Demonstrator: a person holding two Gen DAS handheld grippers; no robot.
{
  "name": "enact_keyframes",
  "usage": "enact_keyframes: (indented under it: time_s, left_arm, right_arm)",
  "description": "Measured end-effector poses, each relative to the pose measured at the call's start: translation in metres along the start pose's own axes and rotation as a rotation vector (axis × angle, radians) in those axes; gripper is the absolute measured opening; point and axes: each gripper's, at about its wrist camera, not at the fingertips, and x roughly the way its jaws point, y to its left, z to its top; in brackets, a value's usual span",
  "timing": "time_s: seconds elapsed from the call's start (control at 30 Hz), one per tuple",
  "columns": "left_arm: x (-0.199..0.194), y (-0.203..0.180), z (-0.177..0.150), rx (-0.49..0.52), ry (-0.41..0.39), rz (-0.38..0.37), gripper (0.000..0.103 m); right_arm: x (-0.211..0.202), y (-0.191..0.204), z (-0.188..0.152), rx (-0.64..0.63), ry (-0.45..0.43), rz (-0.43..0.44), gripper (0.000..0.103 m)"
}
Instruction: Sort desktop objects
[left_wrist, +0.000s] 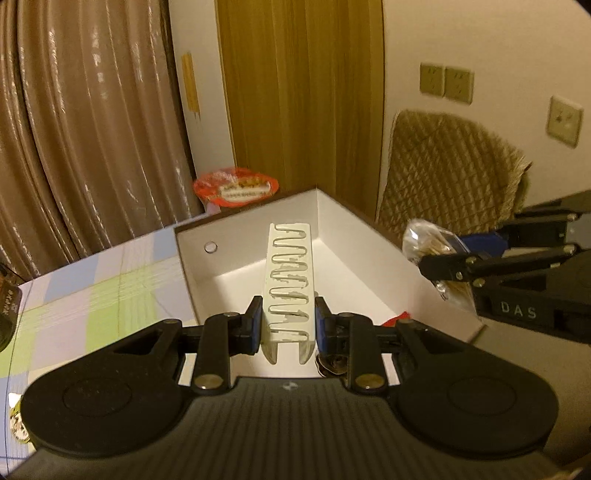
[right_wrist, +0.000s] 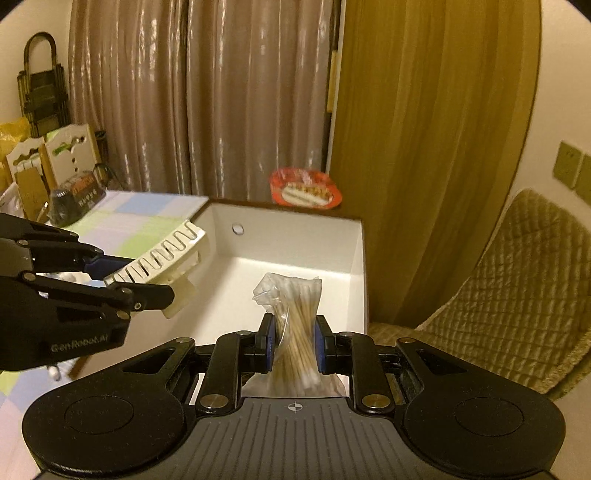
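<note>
My left gripper (left_wrist: 289, 325) is shut on a white slotted plastic rack (left_wrist: 290, 273), held lengthwise above the open white box (left_wrist: 332, 225). The same rack (right_wrist: 162, 254) shows in the right wrist view, hanging over the box's left wall, with the left gripper (right_wrist: 144, 284) around it. My right gripper (right_wrist: 293, 343) is shut on a clear bag of cotton swabs (right_wrist: 295, 317), held over the inside of the white box (right_wrist: 354, 258). From the left wrist view, the bag (left_wrist: 428, 247) and right gripper (left_wrist: 454, 258) sit above the box's right rim.
A red-lidded instant noodle bowl (left_wrist: 236, 186) stands behind the box. The box rests on a pastel checked tablecloth (left_wrist: 96, 291). A quilted chair (right_wrist: 509, 288) stands to the right. A dark wrapped object (right_wrist: 72, 201) sits at the table's far left. Something red (left_wrist: 397, 319) and a dark item (left_wrist: 332, 363) lie in the box.
</note>
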Motion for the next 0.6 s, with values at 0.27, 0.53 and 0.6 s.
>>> enact_keyframes:
  time_s: [0.27,0.53,0.6]
  left_arm:
    - [0.065,-0.006,0.000,0.046,0.099,0.019,0.023]
    - [0.088,-0.007,-0.001,0.062,0.134,0.034,0.027]
    - [0.087,-0.006,0.000,0.056,0.124,0.038,0.027]
  right_arm:
    - [0.044,-0.011,-0.011,-0.013,0.078,0.042,0.020]
    - [0.062,-0.016,-0.013,-0.011,0.115,0.059,0.020]
    - [0.064,-0.016,-0.012,-0.016,0.119,0.060,0.020]
